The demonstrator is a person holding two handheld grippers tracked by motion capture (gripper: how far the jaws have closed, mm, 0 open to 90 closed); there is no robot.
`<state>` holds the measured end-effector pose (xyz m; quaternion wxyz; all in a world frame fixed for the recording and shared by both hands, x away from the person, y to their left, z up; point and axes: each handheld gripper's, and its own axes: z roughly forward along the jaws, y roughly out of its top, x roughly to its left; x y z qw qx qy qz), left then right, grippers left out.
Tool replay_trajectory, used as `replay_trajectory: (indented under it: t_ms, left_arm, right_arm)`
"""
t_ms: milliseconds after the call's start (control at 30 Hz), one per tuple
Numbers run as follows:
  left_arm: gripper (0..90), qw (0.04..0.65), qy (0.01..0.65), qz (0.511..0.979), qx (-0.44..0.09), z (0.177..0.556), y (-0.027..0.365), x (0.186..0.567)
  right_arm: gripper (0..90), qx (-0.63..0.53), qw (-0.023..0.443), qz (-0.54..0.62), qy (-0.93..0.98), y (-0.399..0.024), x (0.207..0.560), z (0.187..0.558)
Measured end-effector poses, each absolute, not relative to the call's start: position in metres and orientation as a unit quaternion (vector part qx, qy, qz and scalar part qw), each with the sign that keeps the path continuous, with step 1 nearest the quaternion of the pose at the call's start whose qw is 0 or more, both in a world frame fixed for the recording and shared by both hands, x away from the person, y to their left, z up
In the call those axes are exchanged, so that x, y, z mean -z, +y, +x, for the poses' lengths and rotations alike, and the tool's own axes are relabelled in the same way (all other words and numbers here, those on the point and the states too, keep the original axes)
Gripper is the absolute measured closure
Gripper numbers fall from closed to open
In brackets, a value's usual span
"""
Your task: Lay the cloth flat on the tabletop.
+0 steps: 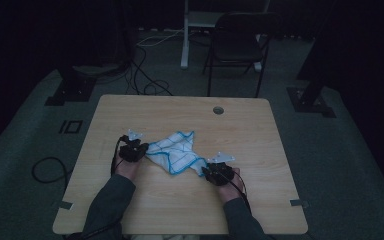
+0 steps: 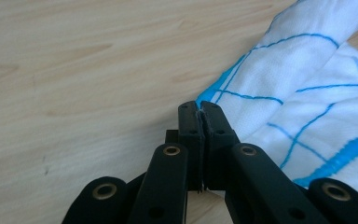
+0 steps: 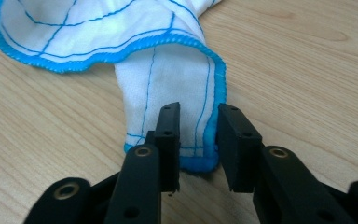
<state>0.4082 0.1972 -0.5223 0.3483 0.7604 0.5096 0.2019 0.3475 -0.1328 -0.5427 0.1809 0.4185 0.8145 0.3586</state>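
left gripper [image 2: 200, 109] has its jaws clamped on one corner of the cloth [image 1: 176, 151] mid-counter [image 1: 190, 205], right gripper [image 3: 196, 126] jaws apart astride the opposite corner, so i'd pinch deep past the hem; its long axis runs between my grippers, far-left to near-right.

Pretty roomy table [image 1: 180, 210] honestly. The only thing lying in the way is the cloth [image 1: 176, 151], bunched up mid-table between the left hand-held gripper [image 1: 141, 148] and the right hand-held gripper [image 1: 206, 171]. The whole far half is bare wood apart from a small round hole [image 1: 218, 110] near the far edge. The strips along the left and right edges and the near edge between the forearms are open too.
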Motion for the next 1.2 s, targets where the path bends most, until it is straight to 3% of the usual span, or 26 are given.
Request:
replay_trajectory:
  t_ms: [600, 733, 900, 1200]
  left_arm:
    - [88.7, 0.324, 0.542, 0.744, -0.217, 0.404, 0.233, 0.531]
    - [87.4, 0.324, 0.547, 0.742, -0.213, 0.405, 0.235, 0.532]
    - [78.1, 0.333, 0.531, 0.745, -0.226, 0.4, 0.228, 0.523]
    - [73.8, 0.361, 0.478, 0.77, -0.218, 0.4, 0.189, 0.506]
  right_arm:
    - [87.6, -0.357, 0.174, 0.403, 0.824, -0.131, 0.538, 0.337]
    - [87.2, -0.363, 0.18, 0.401, 0.821, -0.131, 0.535, 0.336]
    - [81.0, -0.38, 0.198, 0.405, 0.808, -0.135, 0.527, 0.335]
    - [79.2, -0.388, 0.212, 0.417, 0.795, -0.144, 0.524, 0.335]
